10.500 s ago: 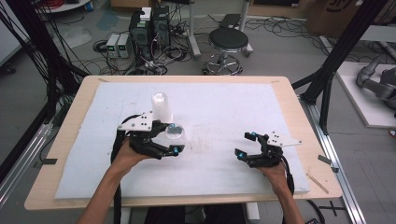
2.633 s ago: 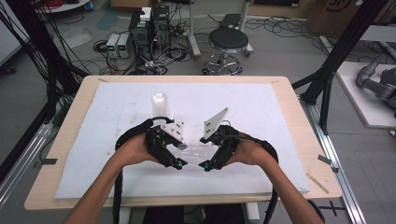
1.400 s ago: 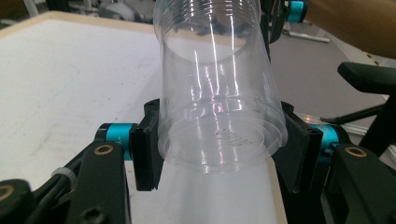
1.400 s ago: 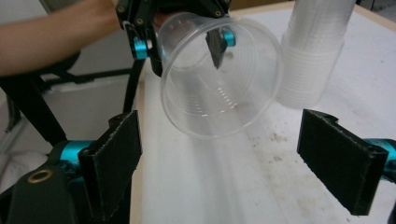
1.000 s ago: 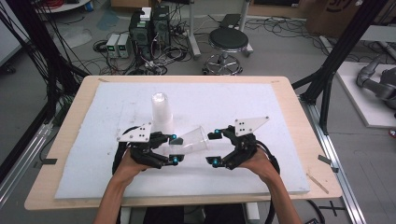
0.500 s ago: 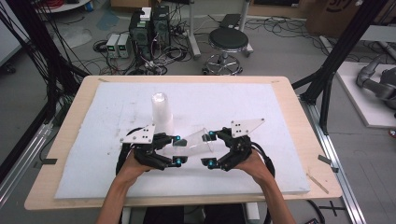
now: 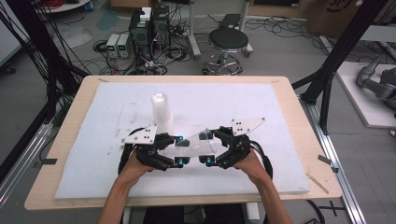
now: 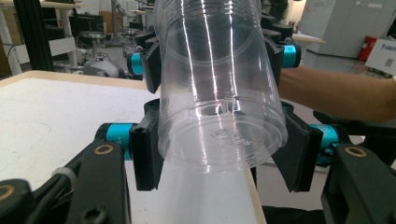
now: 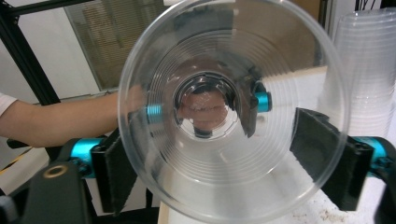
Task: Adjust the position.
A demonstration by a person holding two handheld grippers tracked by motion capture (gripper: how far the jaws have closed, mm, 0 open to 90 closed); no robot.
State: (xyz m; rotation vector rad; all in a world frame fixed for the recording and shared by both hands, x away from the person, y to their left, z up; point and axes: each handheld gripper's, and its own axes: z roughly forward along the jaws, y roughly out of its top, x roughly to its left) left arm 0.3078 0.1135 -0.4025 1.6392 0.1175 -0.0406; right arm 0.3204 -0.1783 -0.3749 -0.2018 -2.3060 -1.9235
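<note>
High view has both claws drawn closer than a second ago, the left claw (image 7: 180,150) clenched on the cup (image 7: 196,143) base above the worktop (image 7: 280,154), the right claw (image 7: 212,147) clamping its rim end, ready for hand-over.

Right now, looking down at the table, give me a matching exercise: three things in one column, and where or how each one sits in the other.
1. clear cup
2. stack of cups
3. stool

A. on the floor
B. held sideways in the air
C. upright on the white mat

Pairs: 1-B, 2-C, 3-A
</note>
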